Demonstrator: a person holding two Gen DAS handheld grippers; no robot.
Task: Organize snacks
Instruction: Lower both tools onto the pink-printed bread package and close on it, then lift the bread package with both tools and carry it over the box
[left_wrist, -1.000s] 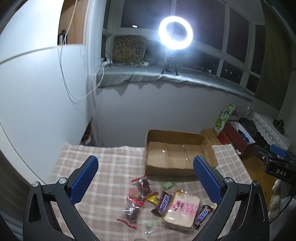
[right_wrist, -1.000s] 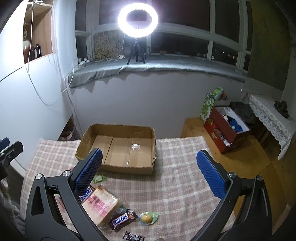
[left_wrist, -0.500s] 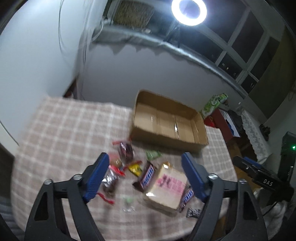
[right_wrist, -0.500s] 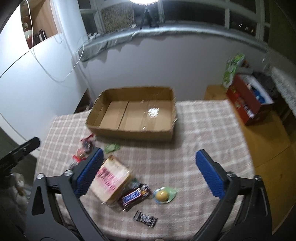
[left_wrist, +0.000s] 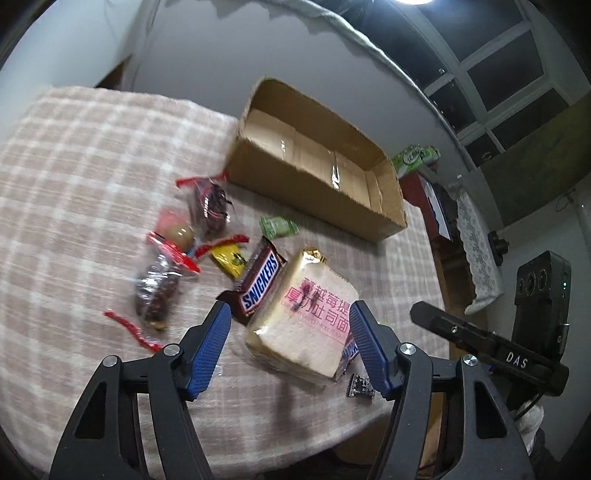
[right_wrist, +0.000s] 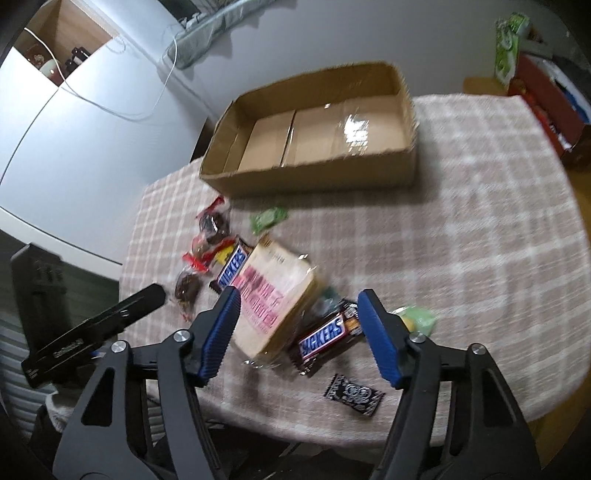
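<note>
1. The left gripper (left_wrist: 290, 345) hangs with jaws apart over the bagged toast (left_wrist: 304, 325).
2. The right gripper (right_wrist: 297, 323) is also spread wide, above a Snickers bar (right_wrist: 325, 338) beside the toast.
3. The snacks lie on the checked tablecloth (right_wrist: 461, 240), near the cardboard box (right_wrist: 314, 129).

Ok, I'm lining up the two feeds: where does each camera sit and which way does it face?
Left wrist: on the left tongs, looking down at the bread pack; both blue fingers show, open.
Right wrist: on the right tongs, looking down at a Snickers bar; open fingers show.
Shared: the bread pack, cardboard box and checked tablecloth; each view also catches the other tool.
</note>
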